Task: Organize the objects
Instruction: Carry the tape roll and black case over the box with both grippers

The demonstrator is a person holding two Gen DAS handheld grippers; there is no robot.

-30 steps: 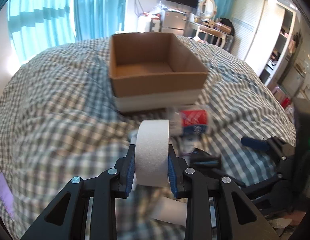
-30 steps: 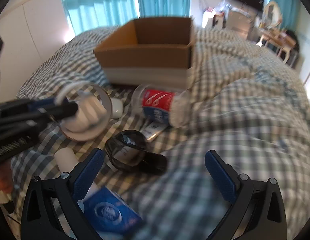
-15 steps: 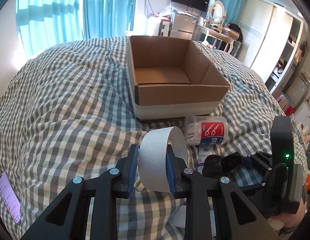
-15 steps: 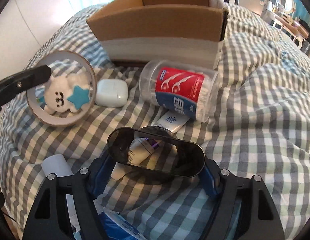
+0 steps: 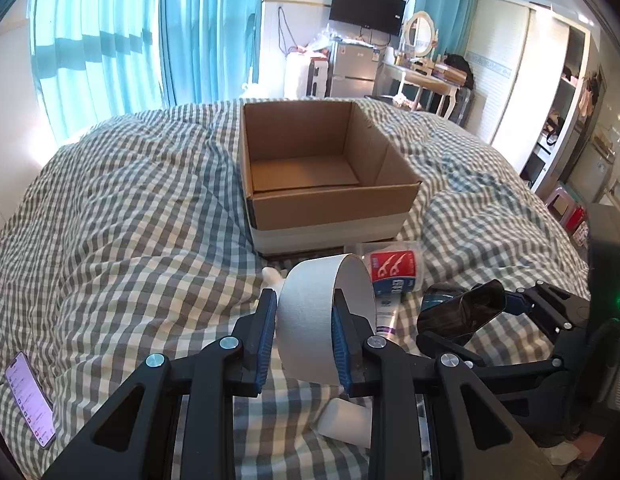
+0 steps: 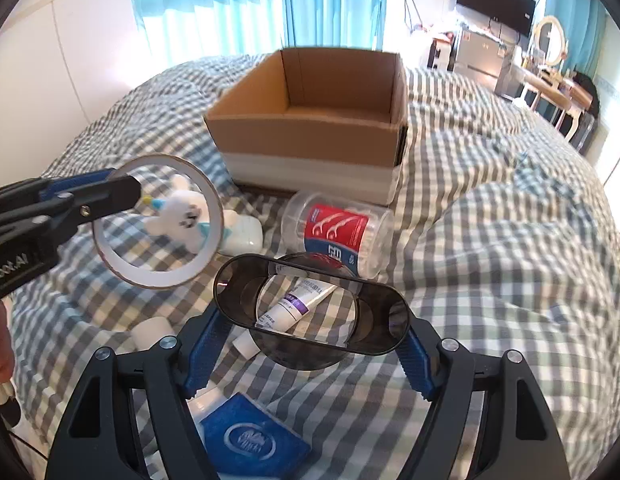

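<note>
White tape roll (image 5: 306, 320), standing on edge, wide hollow centre.

Matt cardboard box (image 5: 329, 204) on woven checked cloth bedcover (image 5: 130, 220); glossy smoked-plastic case (image 6: 310, 304).

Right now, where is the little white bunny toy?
In the right wrist view, the bunny toy lies on the checked blanket, left of the floss jar, beside a white case.
</note>
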